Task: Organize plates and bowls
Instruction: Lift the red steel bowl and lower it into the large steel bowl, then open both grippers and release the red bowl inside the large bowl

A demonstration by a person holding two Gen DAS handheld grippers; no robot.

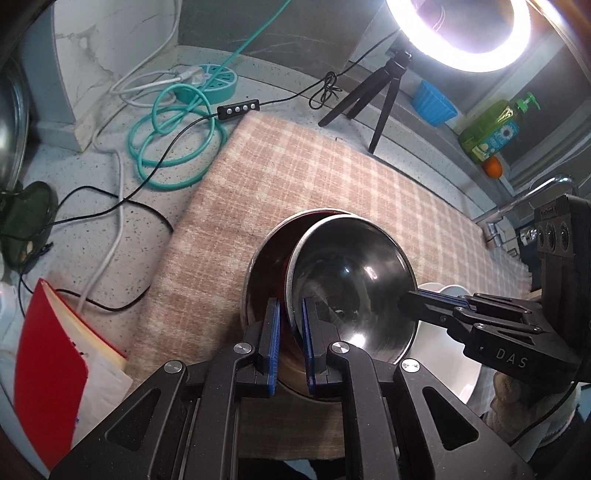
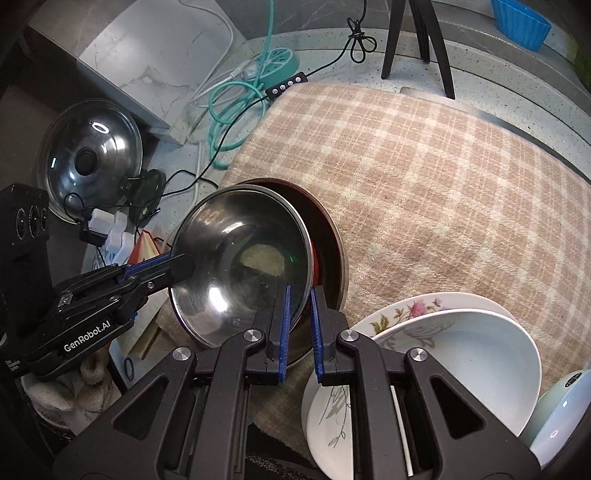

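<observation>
Both grippers clamp one steel bowl, tilted over a second bowl on the checked cloth.

Left gripper (image 1: 290, 328) pinches the near rim of the steel bowl (image 1: 351, 288), fingers narrow on the thin wall; right gripper (image 2: 300, 325) grips the opposite rim likewise. Bowl is tilted, with its mouth turned partly sideways, its lower edge inside the red-lined bowl (image 2: 325, 236) beneath. That one sits on the plaid cloth (image 1: 314, 177). Floral plates (image 2: 443, 332) are stacked just right. Farther: teal cable (image 1: 173, 147), tripod (image 1: 369, 99), ring light (image 1: 461, 33), pot lid (image 2: 92, 155).
</observation>
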